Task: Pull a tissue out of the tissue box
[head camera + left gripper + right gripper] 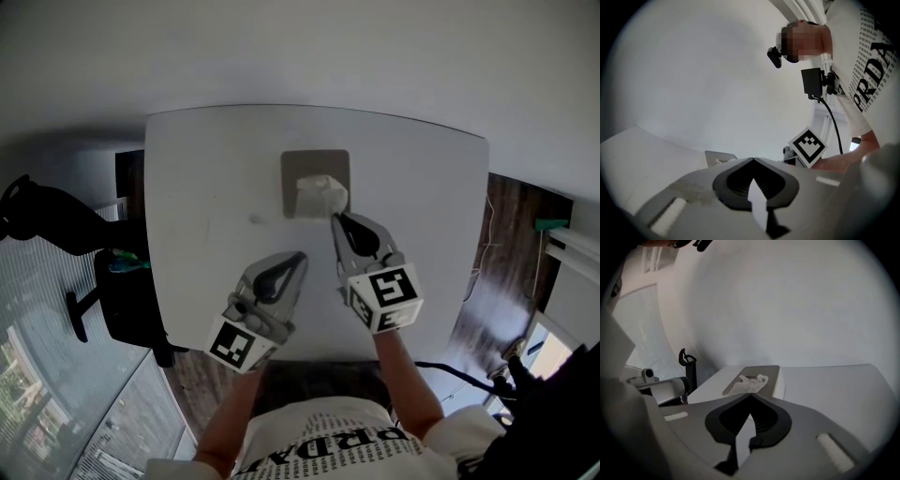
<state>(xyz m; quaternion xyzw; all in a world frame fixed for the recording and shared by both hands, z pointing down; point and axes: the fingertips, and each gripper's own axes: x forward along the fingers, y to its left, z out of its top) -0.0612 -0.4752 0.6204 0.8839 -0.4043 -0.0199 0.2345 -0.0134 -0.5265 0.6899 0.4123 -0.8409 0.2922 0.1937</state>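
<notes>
The tissue box (315, 169), white with a grey top, stands at the middle of the white table (206, 187). A crumpled white tissue (321, 194) sticks up from its slot. My right gripper (335, 218) reaches to the near right corner of that tissue. In the right gripper view the jaw tips (751, 393) meet on the lower edge of the tissue (752, 382), above the box (764, 372). My left gripper (302, 255) hovers nearer to me, left of the right one, shut with nothing between its jaws (753, 158).
A black chair (122, 291) stands off the table's left edge, over grey floor. Dark wood floor and a cable (483, 258) lie past the right edge. The table's near edge runs just under both grippers.
</notes>
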